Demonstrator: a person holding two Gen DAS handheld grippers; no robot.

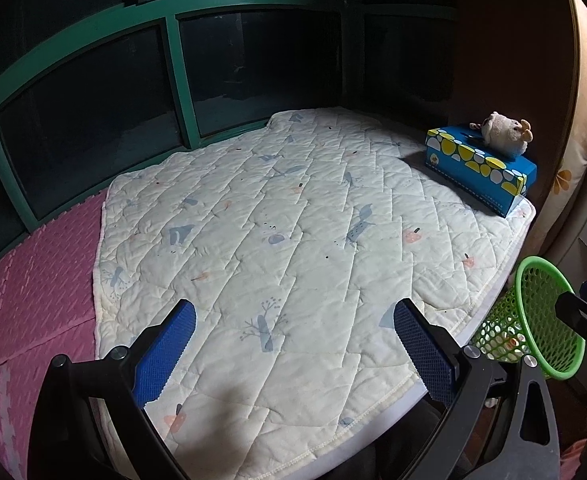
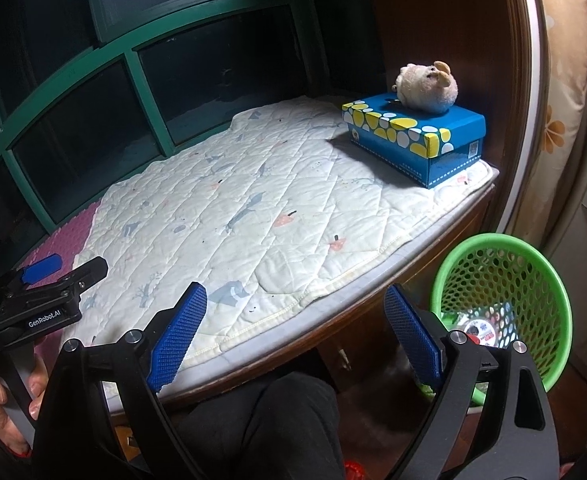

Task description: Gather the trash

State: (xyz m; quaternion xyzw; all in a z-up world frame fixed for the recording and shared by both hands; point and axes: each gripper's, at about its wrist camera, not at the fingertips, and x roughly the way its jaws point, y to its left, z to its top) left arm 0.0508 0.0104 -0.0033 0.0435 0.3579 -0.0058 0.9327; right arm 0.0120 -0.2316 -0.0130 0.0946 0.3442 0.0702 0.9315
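Note:
A green mesh basket (image 2: 533,280) stands on the floor beside the window seat, with wrappers and a round printed piece of trash (image 2: 479,330) in its bottom. The basket (image 1: 541,320) also shows at the right edge of the left wrist view. My right gripper (image 2: 296,292) is open and empty, hanging over the seat's front edge just left of the basket. Over the quilted mat (image 1: 293,220), my left gripper (image 1: 293,312) is open with nothing between its blue pads. A hand holds it at the left of the right wrist view (image 2: 69,266).
A blue spotted tissue box (image 2: 417,136) with a small plush toy (image 2: 427,88) on top sits at the mat's far right corner. A pink foam mat (image 1: 33,300) lies left of the quilt. Green-framed dark windows (image 1: 173,80) close the back. A person's dark-clothed leg (image 2: 273,420) is below.

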